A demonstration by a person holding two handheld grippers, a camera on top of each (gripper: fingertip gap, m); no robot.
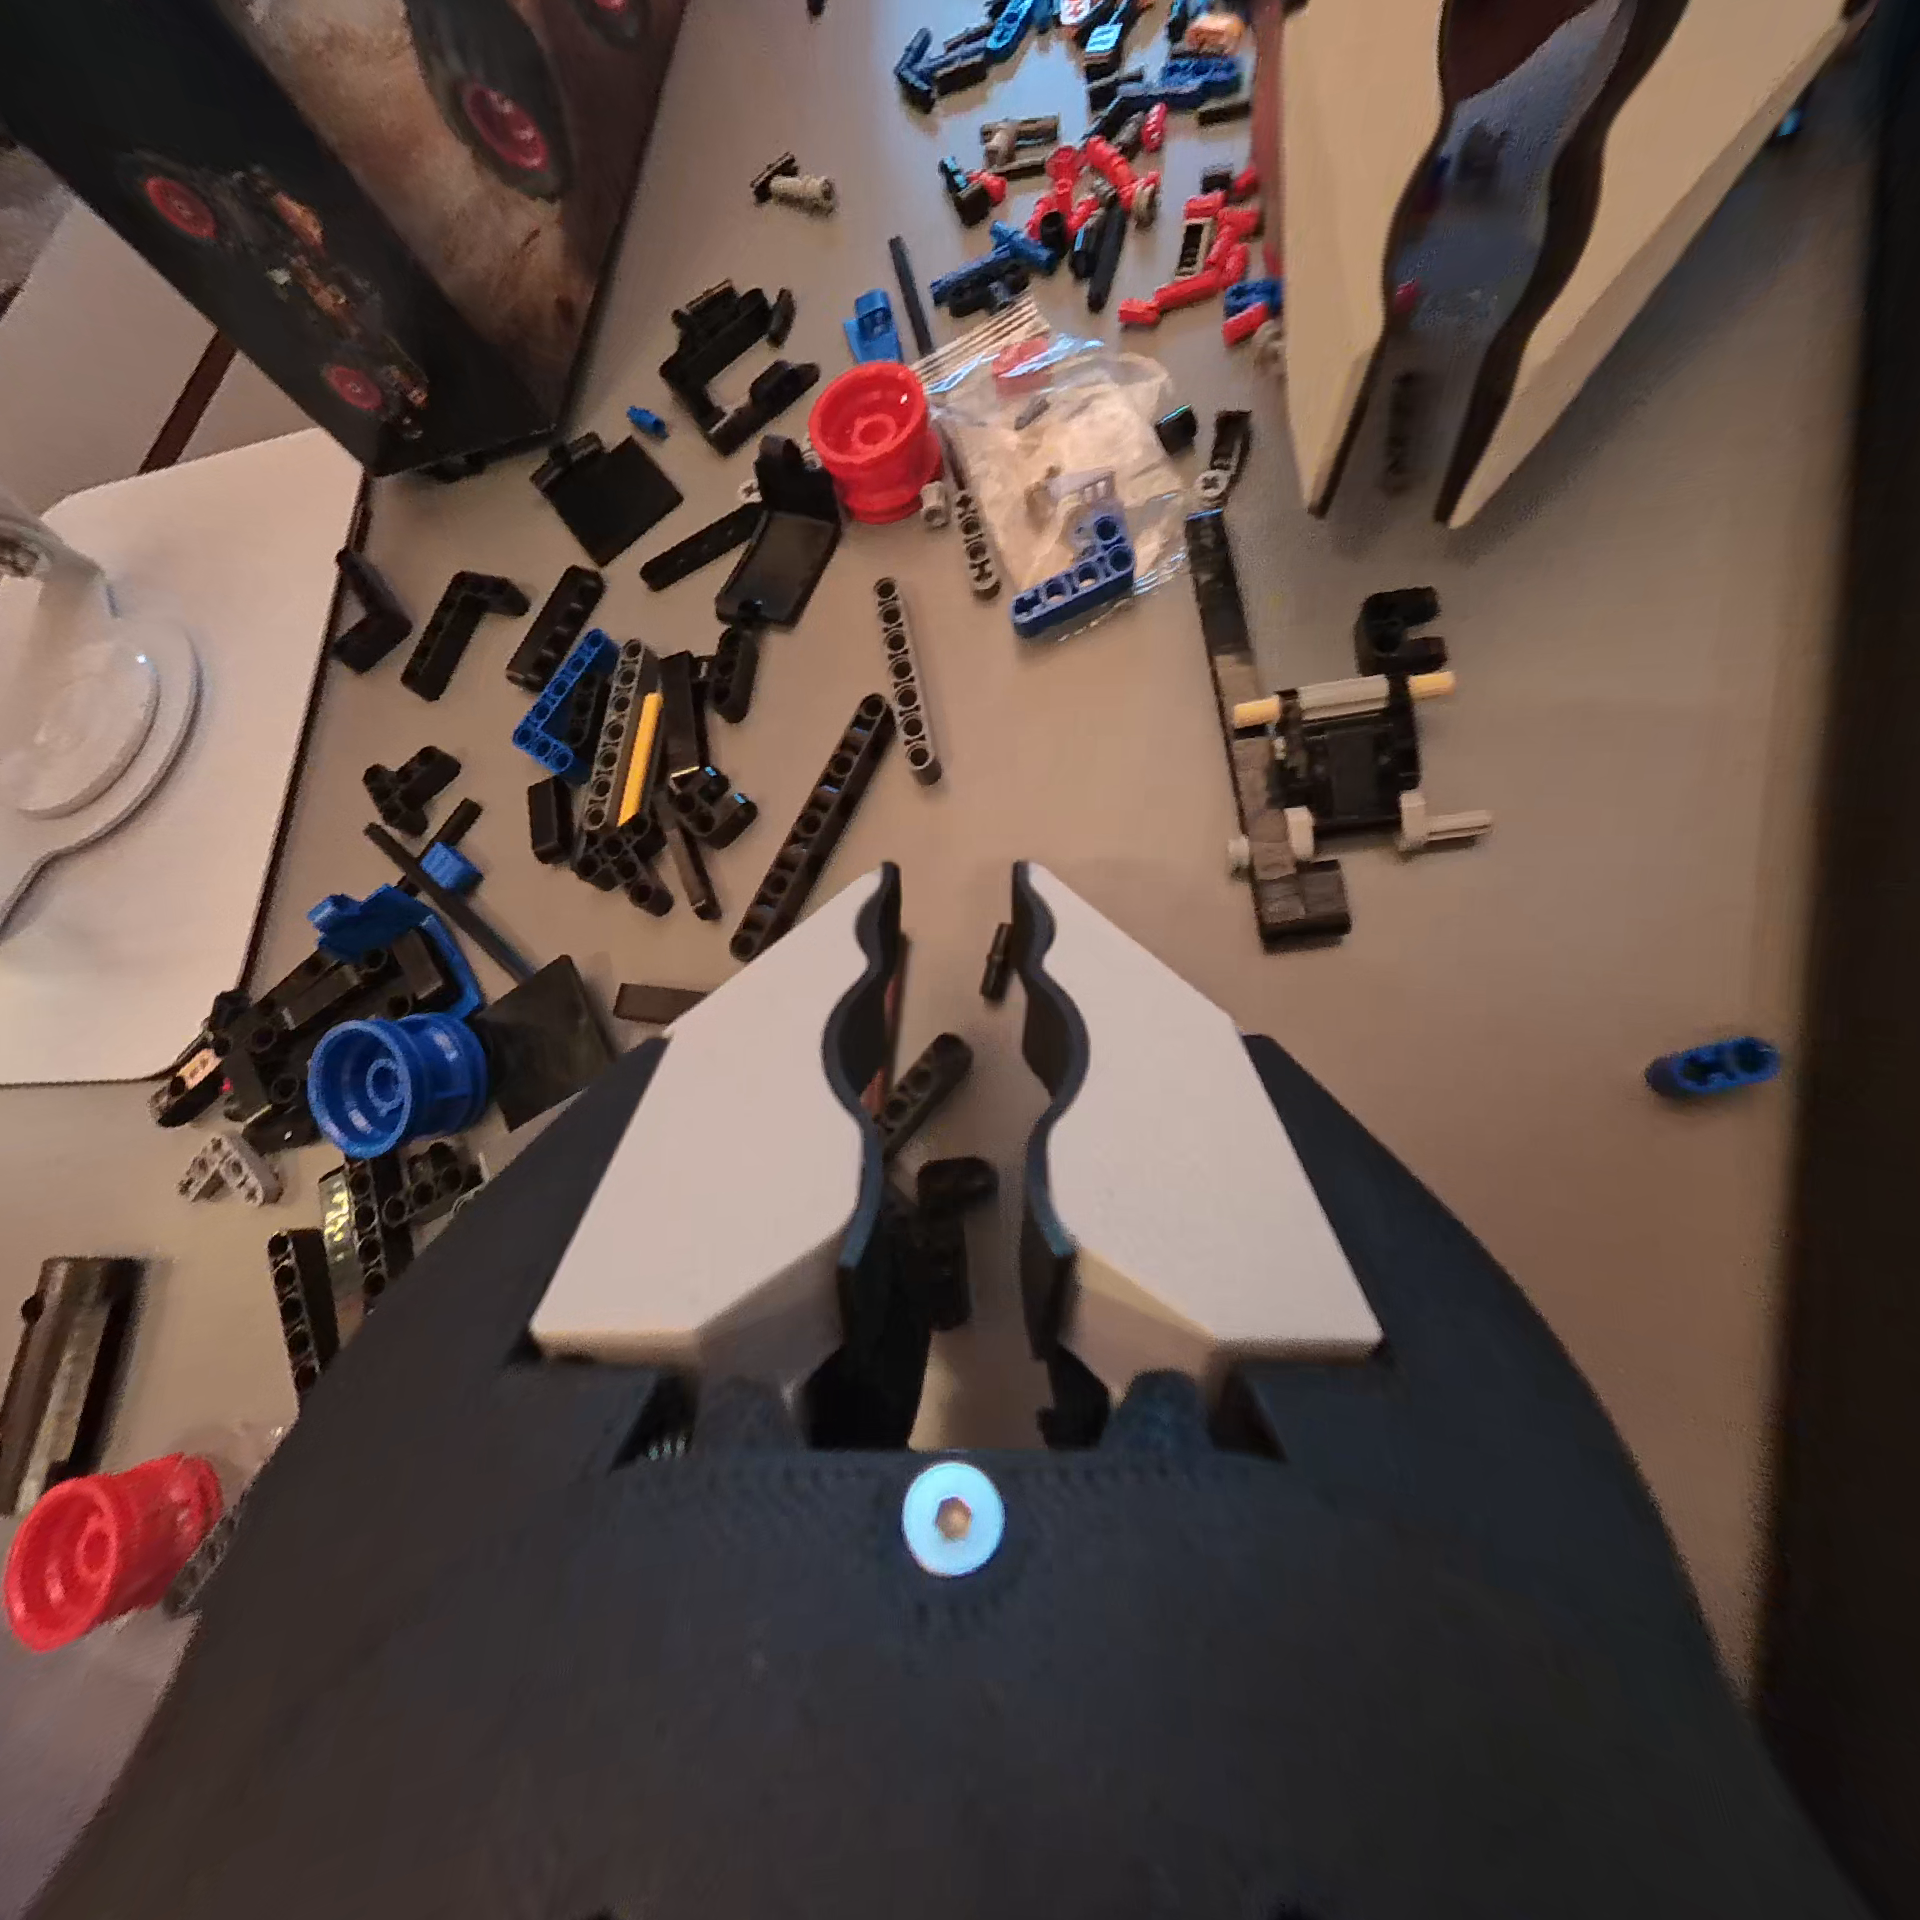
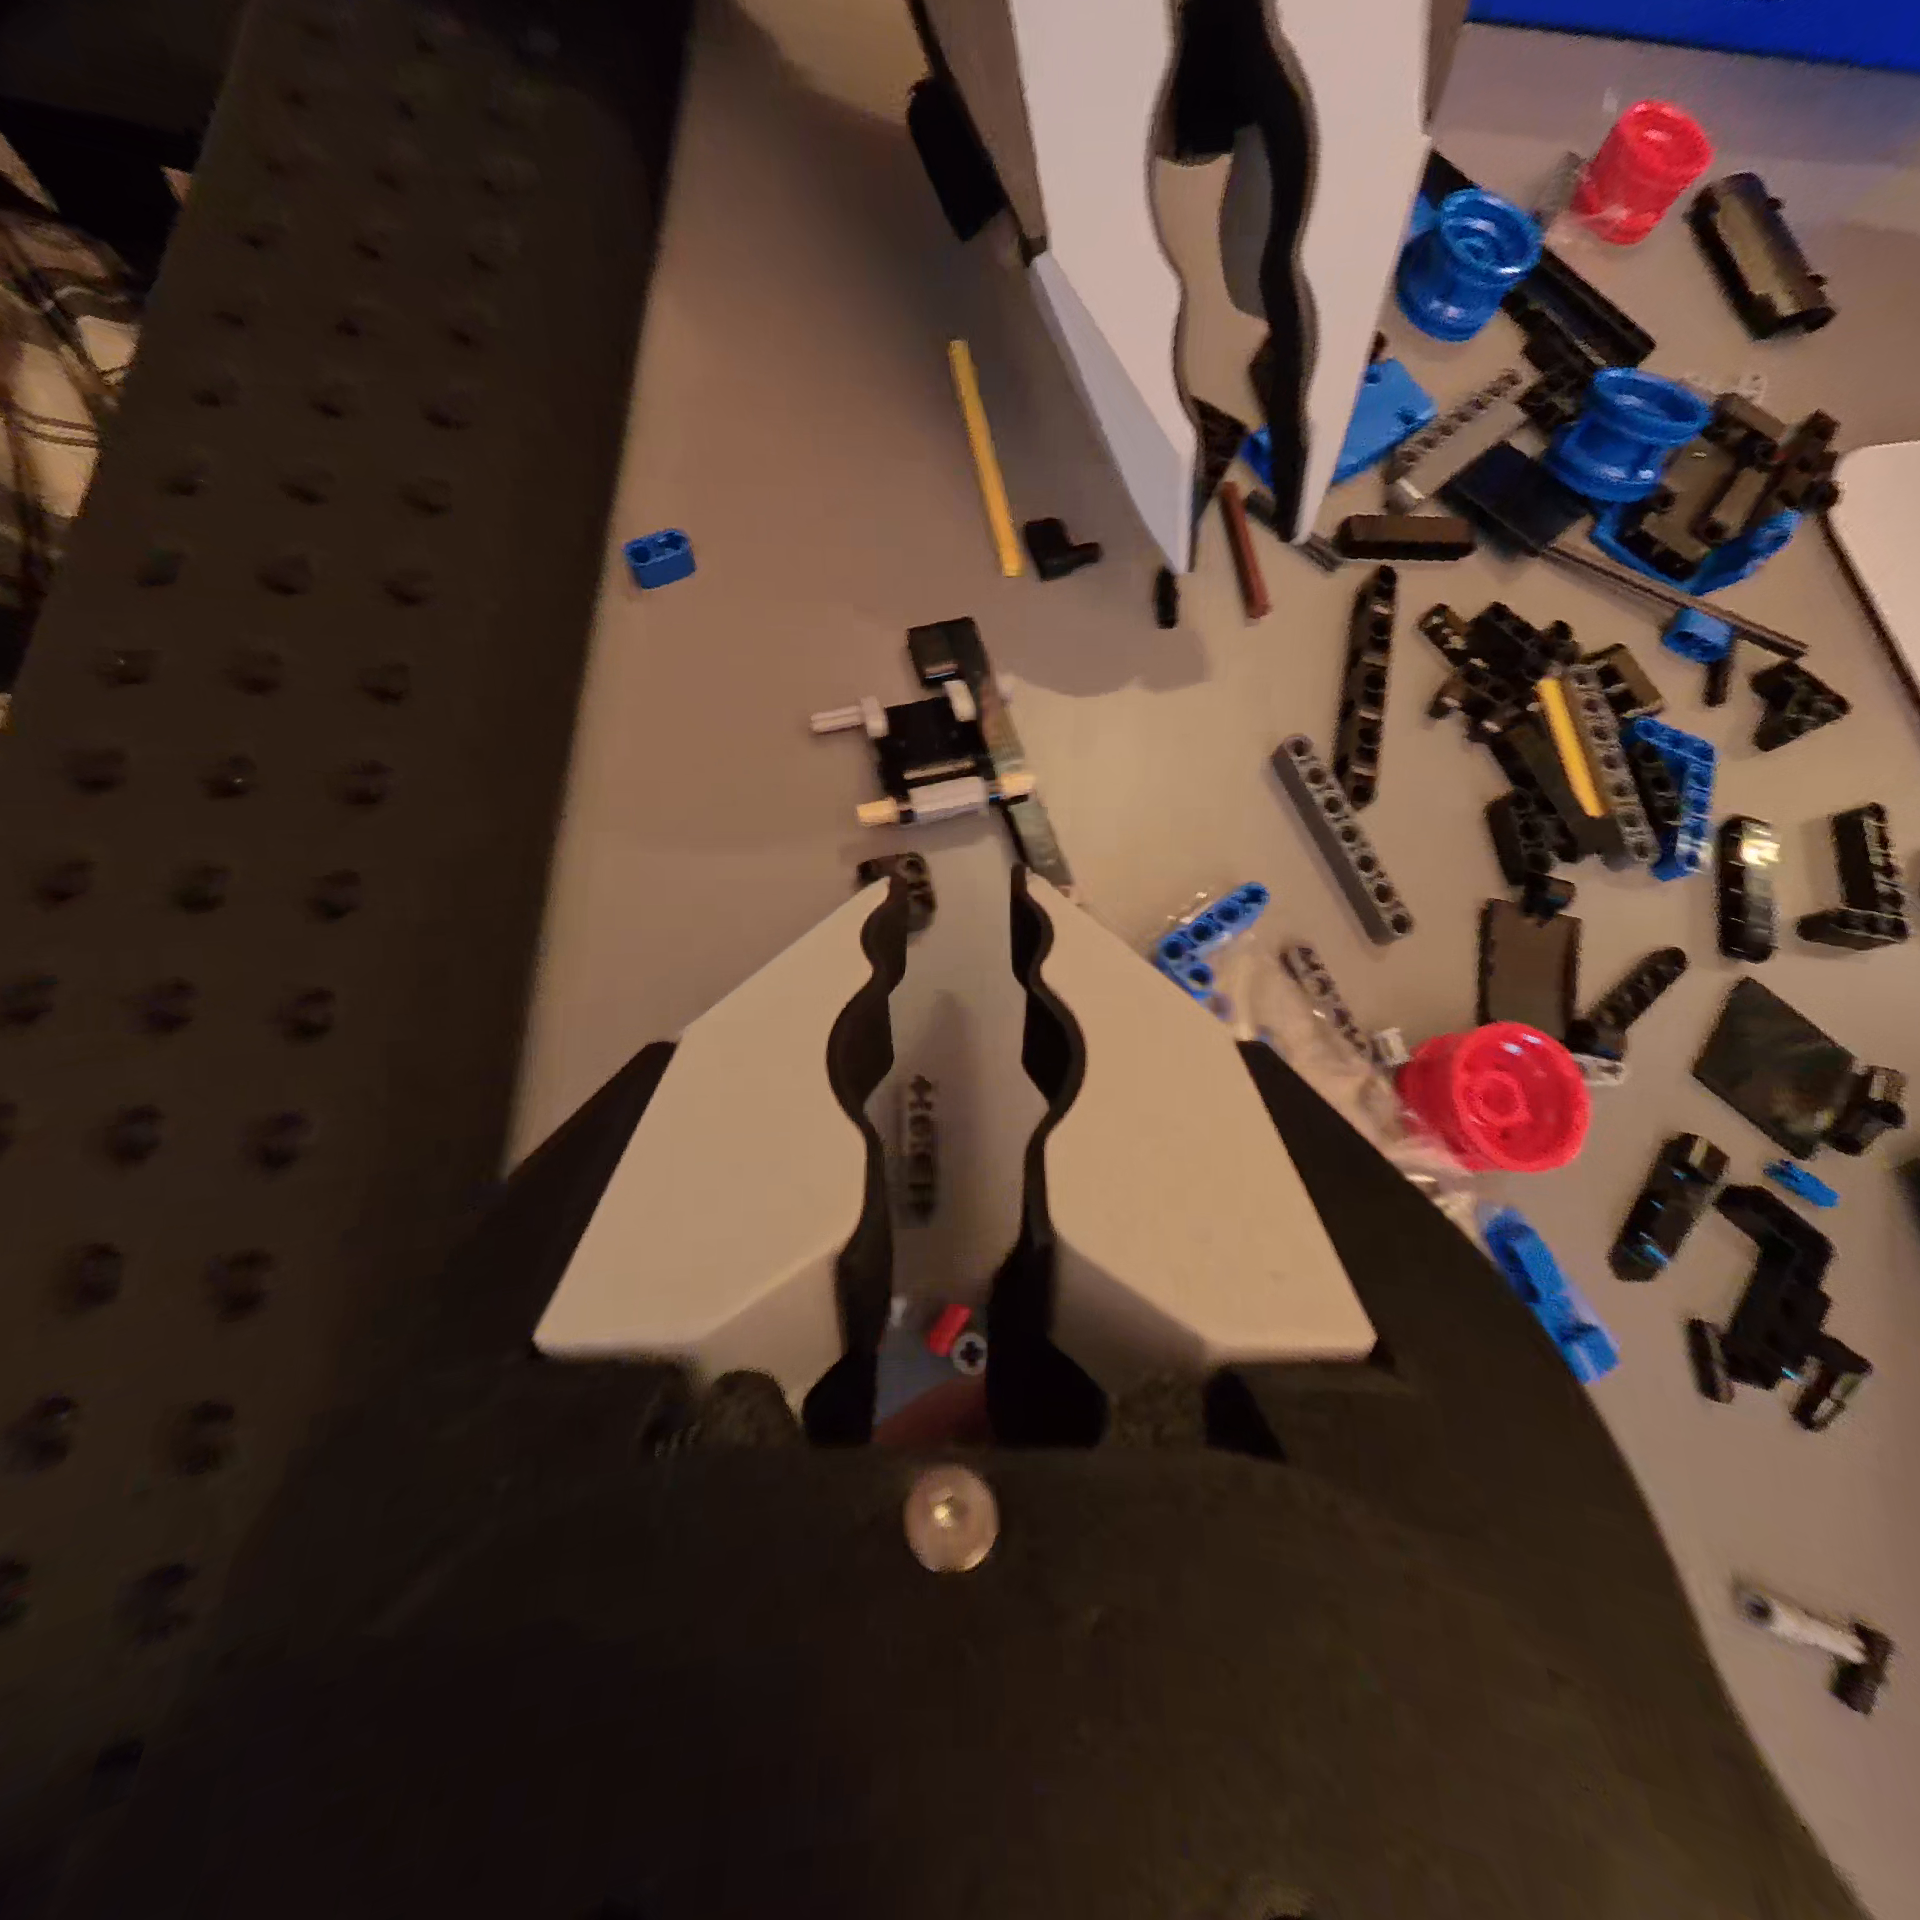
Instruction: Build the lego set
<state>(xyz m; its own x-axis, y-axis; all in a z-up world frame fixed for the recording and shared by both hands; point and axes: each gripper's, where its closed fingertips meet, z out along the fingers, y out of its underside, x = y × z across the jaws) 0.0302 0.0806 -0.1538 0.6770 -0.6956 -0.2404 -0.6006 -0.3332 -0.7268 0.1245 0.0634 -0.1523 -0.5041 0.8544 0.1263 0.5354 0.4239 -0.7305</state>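
While both grippers hang over the grey table (image 1: 1091, 727), loose lego pieces lie scattered on it.

On the left stands the dark box (image 1: 343, 208), then a red wheel (image 1: 871, 436). The left gripper (image 1: 954, 883) has its jaws apart and empty. To the right lies the small black assembly (image 1: 1330, 758). The right gripper (image 2: 954, 883) is also parted, holding nothing, just before the assembly (image 2: 935, 748).

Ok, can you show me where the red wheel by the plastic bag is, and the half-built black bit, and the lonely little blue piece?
red wheel (image 1: 871, 442), left wrist view, on its open face.
half-built black bit (image 1: 1340, 764), left wrist view, on its black middle block.
little blue piece (image 2: 659, 560), right wrist view, on its top.
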